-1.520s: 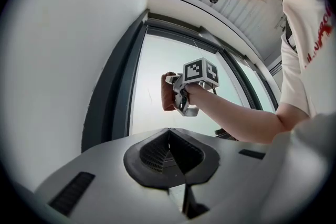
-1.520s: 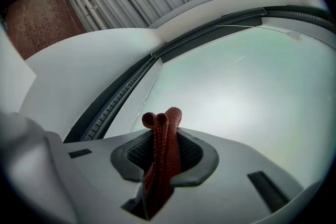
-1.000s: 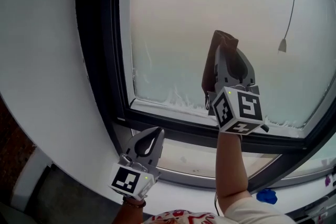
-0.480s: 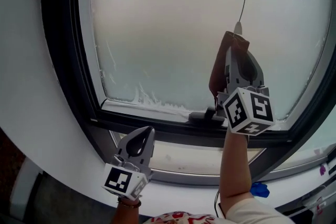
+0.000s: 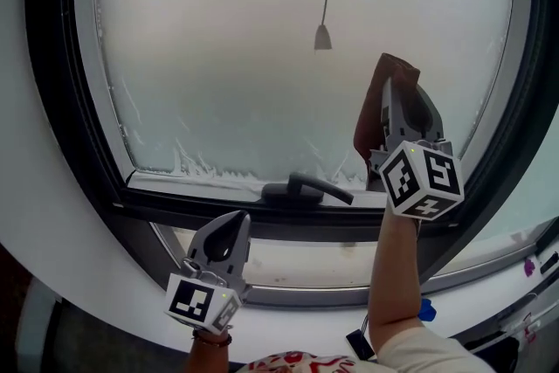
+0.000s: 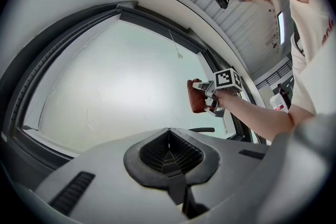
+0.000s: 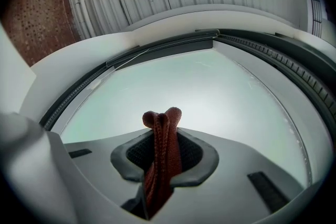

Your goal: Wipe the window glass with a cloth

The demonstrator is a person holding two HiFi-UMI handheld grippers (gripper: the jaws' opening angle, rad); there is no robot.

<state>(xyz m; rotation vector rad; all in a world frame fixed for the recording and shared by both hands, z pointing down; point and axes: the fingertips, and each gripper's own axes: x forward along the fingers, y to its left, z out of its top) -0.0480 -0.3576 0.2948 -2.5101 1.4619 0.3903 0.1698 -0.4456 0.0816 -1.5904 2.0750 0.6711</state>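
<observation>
The frosted window glass (image 5: 253,57) fills the head view inside a dark frame (image 5: 288,214). My right gripper (image 5: 395,74) is raised to the right part of the pane, shut on a folded reddish-brown cloth (image 5: 374,109) that pokes past its tips against the glass. In the right gripper view the cloth (image 7: 163,149) stands pinched between the jaws. From the left gripper view the cloth (image 6: 196,97) shows beside the marker cube. My left gripper (image 5: 229,233) hangs low below the frame, shut, with nothing in it (image 6: 168,150).
A dark window handle (image 5: 306,188) lies along the bottom of the frame, left of the right gripper. A blind cord with a small weight (image 5: 323,37) hangs in front of the glass. White curved wall (image 5: 52,214) surrounds the window. A blue object (image 5: 426,310) sits low right.
The view has swung so the window shifted left; the handle came into sight and the cord now hangs left of the right gripper. The cloth moved rightward across the glass. Left gripper stays low.
</observation>
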